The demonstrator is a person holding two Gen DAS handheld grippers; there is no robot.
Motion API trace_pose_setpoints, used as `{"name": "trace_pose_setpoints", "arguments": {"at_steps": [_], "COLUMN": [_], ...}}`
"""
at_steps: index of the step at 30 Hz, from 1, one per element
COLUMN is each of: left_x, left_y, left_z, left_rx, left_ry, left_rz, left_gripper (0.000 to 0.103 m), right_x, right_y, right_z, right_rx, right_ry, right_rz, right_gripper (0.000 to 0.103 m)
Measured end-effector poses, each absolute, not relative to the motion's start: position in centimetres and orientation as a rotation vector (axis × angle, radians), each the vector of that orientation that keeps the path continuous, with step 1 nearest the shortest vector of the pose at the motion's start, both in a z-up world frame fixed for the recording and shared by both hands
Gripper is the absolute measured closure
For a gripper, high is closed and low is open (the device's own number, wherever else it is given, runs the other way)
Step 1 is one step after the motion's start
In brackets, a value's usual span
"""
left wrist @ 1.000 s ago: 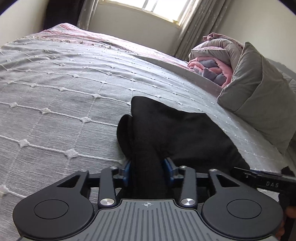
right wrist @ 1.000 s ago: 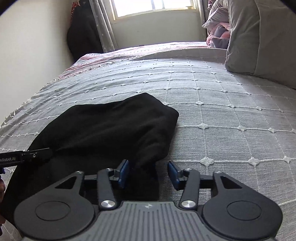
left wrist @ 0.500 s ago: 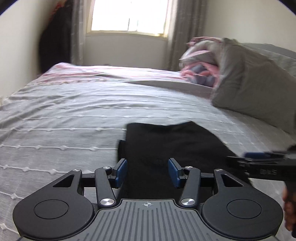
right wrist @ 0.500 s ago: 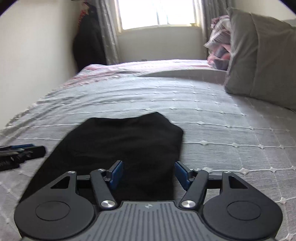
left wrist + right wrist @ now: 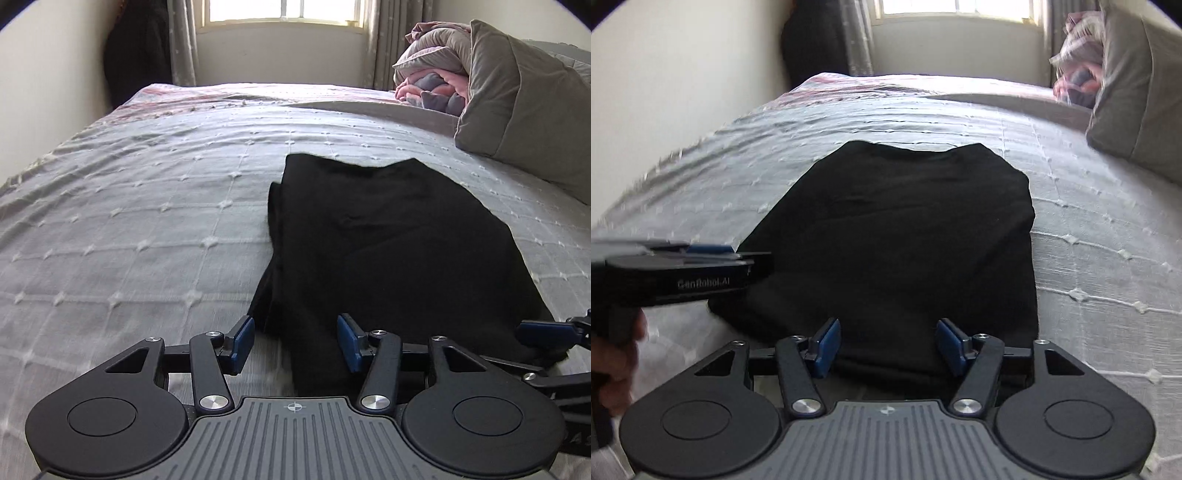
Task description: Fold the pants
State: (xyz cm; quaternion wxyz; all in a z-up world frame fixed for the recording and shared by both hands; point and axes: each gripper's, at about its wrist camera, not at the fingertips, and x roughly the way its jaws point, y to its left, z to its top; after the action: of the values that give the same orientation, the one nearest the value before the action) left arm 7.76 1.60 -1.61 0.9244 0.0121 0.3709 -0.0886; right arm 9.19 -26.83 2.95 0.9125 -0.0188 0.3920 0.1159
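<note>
Black pants lie folded in a flat block on the grey bedspread. My left gripper hovers open over their near left corner. Cloth shows under its jaws, but the blue pads do not press it. In the right wrist view the pants fill the middle. My right gripper is open above their near edge, holding nothing. Each gripper shows in the other's view: the right gripper at the pants' near right corner, the left gripper at their left edge.
A grey pillow and a rolled pink and grey blanket sit at the bed's far right. A window and a dark hanging garment are behind the bed. A hand holds the left gripper's handle.
The left gripper was shut on a bunch of black cloth and has let go. The right jaws widened. Both grippers drew back toward the near edge, and the pants now lie flat.
</note>
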Motion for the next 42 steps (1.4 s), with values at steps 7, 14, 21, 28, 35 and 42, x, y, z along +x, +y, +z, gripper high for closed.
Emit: {"name": "trace_pose_setpoints", "arguments": {"at_steps": [7,14,21,28,35,42], "left_x": [3.5,-2.5,-3.3,-2.3,-1.6,-1.3], "left_y": [2.9,3.1,3.3,3.3,3.1,3.0], "left_z": [-0.6,1.1,0.7,0.5,0.0,-0.4], "left_rx": [-0.040,-0.009,0.030,0.027,0.005,0.018], "left_ry": [0.771,0.664,0.662,0.664,0.673,0.684], "left_rz": [-0.185,-0.194,-0.173,-0.133,-0.118,-0.072], "left_gripper": [0.054,0.014,0.001,0.000,0.000,0.000], "right_x": [5.6,0.0,-1.4,-0.8,-0.6,-0.4], "right_y": [-26.0,-26.1,-27.4,-27.7,-27.6,-27.6], "right_z": [3.1,5.7,6.2,5.7,5.2,5.0], "right_rx": [-0.047,-0.084,-0.078,-0.053,-0.095,-0.076], "right_ry": [0.808,0.672,0.611,0.601,0.603,0.620], "right_rz": [0.265,0.238,0.216,0.175,0.114,0.097], "right_gripper": [0.041,0.028,0.016,0.004,0.000,0.000]}}
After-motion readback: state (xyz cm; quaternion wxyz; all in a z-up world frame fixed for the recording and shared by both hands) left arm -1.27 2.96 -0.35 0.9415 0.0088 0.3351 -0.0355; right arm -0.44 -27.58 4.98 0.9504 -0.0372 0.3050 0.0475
